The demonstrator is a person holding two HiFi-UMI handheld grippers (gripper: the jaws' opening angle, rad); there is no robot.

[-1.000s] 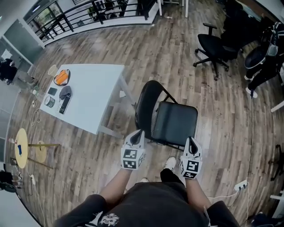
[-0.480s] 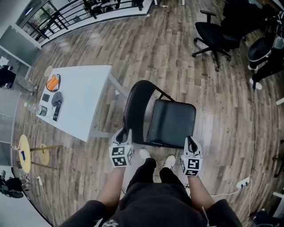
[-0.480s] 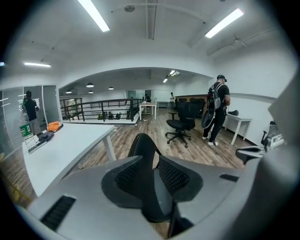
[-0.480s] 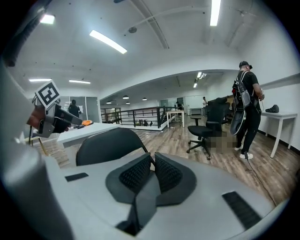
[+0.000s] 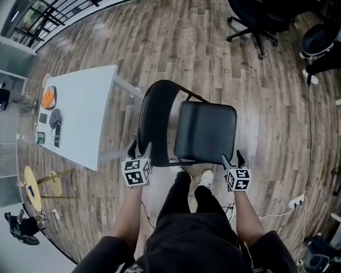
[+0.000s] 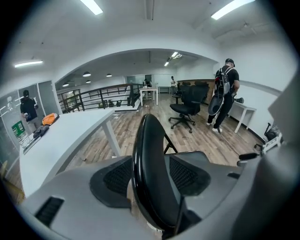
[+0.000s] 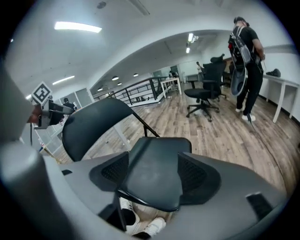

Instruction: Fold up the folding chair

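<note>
The black folding chair stands unfolded on the wood floor, its backrest (image 5: 152, 112) to the left and its seat (image 5: 206, 130) to the right in the head view. My left gripper (image 5: 139, 148) is at the backrest's near edge. In the left gripper view the jaws are opening, and the thin edge of the backrest (image 6: 147, 164) stands between the left gripper's (image 6: 152, 177) pads without being pressed. My right gripper (image 5: 233, 158) is at the seat's near right corner. Its jaws are opening too, and the seat (image 7: 157, 173) lies between the right gripper's (image 7: 153, 180) pads, untouched.
A white table (image 5: 85, 117) with small items stands left of the chair. A black office chair (image 5: 256, 16) is at the far right. The person's legs and white shoes (image 5: 205, 177) are just under the seat's near edge. A person with a backpack (image 6: 225, 89) stands in the room's background.
Both grippers have dropped from in front of the chair down to it. Both went from shut to spread: the left round the backrest edge, the right round the seat corner.
</note>
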